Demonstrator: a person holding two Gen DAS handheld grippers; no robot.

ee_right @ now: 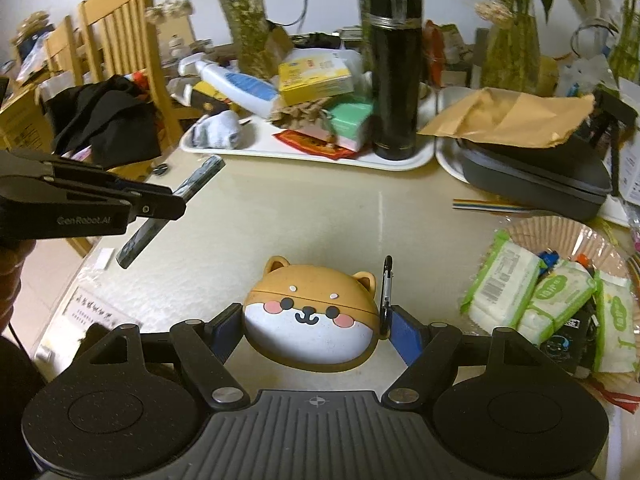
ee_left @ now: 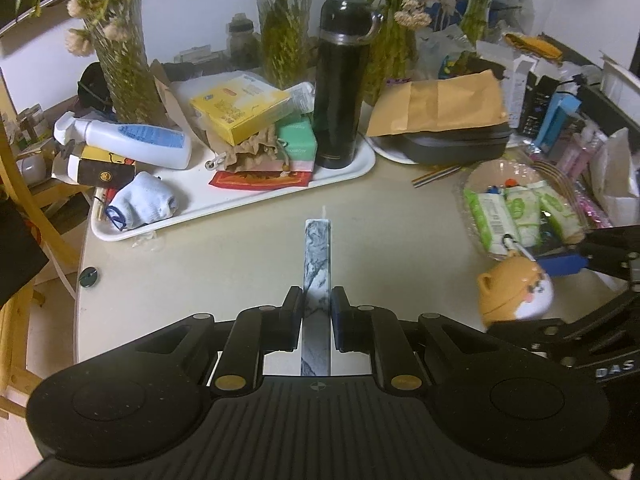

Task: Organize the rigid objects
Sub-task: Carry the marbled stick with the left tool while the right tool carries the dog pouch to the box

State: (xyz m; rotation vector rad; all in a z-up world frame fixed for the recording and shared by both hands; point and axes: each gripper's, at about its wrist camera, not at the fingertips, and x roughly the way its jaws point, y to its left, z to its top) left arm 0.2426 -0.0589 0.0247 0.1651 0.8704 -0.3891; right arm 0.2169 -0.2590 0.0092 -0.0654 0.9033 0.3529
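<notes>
Marbled bar between left hand-held gripper fingers.

The left gripper is level above the table, its fingers pressed flat against both sides of a marbled bar. The right gripper sits lower and to its right, its blue pads spread wide and clamping a dog-faced case.

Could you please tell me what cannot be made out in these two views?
- Marbled bar: near end hidden behind the left tool, left wrist view.
- Dog-faced case: underside hidden in the right tool, right wrist view.
- Yellow box print: too small.
- Black flask: blurred.
</notes>
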